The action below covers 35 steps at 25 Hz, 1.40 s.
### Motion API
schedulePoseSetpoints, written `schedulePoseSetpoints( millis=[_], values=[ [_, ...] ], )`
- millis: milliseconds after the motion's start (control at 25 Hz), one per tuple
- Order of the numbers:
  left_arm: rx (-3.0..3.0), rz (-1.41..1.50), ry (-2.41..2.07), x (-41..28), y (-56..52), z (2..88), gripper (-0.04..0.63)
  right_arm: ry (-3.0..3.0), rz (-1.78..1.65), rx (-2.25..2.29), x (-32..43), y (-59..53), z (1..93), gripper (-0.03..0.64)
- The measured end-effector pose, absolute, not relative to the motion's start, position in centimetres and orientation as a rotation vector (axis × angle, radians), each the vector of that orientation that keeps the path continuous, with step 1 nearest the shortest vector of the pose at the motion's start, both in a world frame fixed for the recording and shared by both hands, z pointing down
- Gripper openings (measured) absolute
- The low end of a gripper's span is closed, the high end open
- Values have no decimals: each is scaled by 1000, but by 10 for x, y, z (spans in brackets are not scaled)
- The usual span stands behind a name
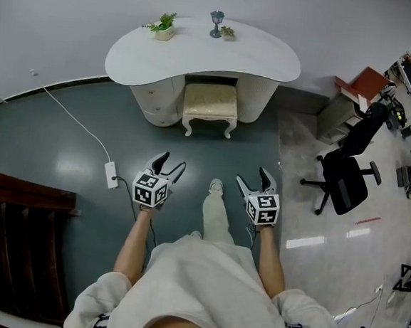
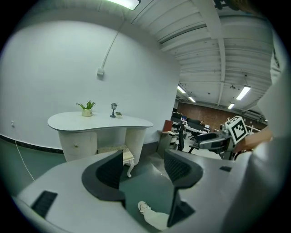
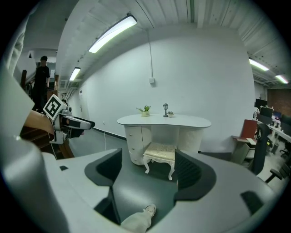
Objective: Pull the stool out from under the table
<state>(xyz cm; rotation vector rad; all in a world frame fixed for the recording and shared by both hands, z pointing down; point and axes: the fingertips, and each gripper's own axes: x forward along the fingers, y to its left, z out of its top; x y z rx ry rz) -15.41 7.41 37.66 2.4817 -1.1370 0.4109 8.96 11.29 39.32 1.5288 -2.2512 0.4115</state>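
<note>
A cream stool (image 1: 210, 106) with a gold cushion and curved legs stands partly under the white kidney-shaped table (image 1: 201, 52); the right gripper view shows the stool (image 3: 159, 155) straight ahead. My left gripper (image 1: 170, 167) is open with nothing between its jaws, well short of the stool and to its left. My right gripper (image 1: 256, 178) is open too, empty, short of the stool on its right. In the left gripper view the stool (image 2: 114, 151) shows partly behind the left jaw, and the right gripper (image 2: 217, 140) is in the background.
A potted plant (image 1: 162, 26), a small lamp (image 1: 216, 23) and a tiny pot (image 1: 228, 32) stand on the table. A white power strip (image 1: 111, 174) with its cable lies on the green floor at left. A black office chair (image 1: 348, 172) stands at right. My foot (image 1: 216, 188) is between the grippers.
</note>
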Motion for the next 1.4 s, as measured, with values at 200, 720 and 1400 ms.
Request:
schedulePoseSetpoints(
  millis=[200,720,1400],
  values=[
    [2455,429,-1145,-135,19,384,264,-2261,439,1500,106,53,404,345],
    [2368,472,-1196,-96,-134,399,264,-2309,482,1371,135,-115,419,345],
    [2240,531,-1244,-102,-241,458,264,-2314,558,1278,137,-242,473,345]
  ],
)
